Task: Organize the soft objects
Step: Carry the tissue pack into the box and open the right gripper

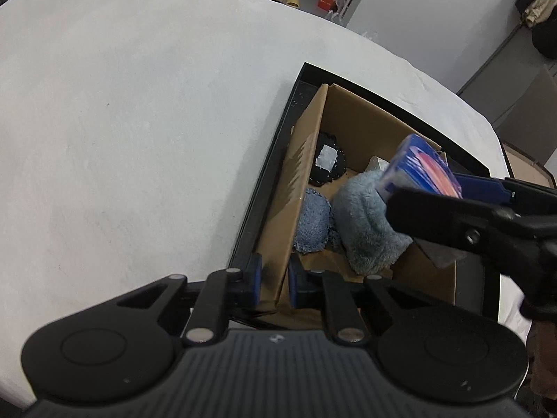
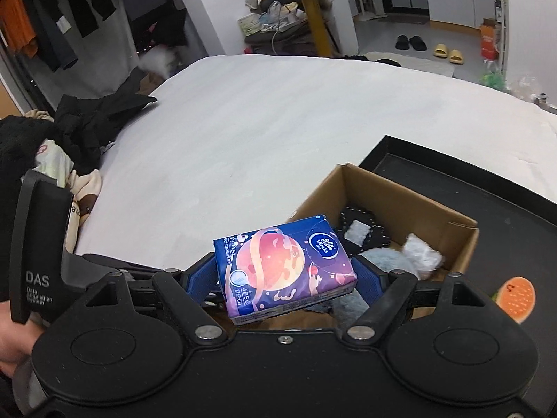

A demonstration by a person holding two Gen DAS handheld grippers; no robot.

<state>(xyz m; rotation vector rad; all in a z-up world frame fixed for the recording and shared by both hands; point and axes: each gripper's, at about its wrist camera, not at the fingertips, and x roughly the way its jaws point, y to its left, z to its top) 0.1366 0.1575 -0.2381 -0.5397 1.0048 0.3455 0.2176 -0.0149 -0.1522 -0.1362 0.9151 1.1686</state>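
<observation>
My right gripper (image 2: 283, 277) is shut on a blue tissue pack (image 2: 283, 271) with a pink planet print and holds it above the near side of an open cardboard box (image 2: 410, 191). The pack also shows in the left wrist view (image 1: 421, 169). My left gripper (image 1: 275, 280) is shut on the box's left wall (image 1: 296, 188). Inside the box lie a grey-blue fluffy cloth (image 1: 365, 223), a blue knitted piece (image 1: 313, 224) and a black knitted piece (image 1: 327, 163) with a white label.
The box stands in a black tray (image 2: 487, 188) on a white bed (image 1: 122, 122). An orange round toy (image 2: 515, 296) lies in the tray at right. Dark clothes (image 2: 90, 122) are piled at the bed's left edge.
</observation>
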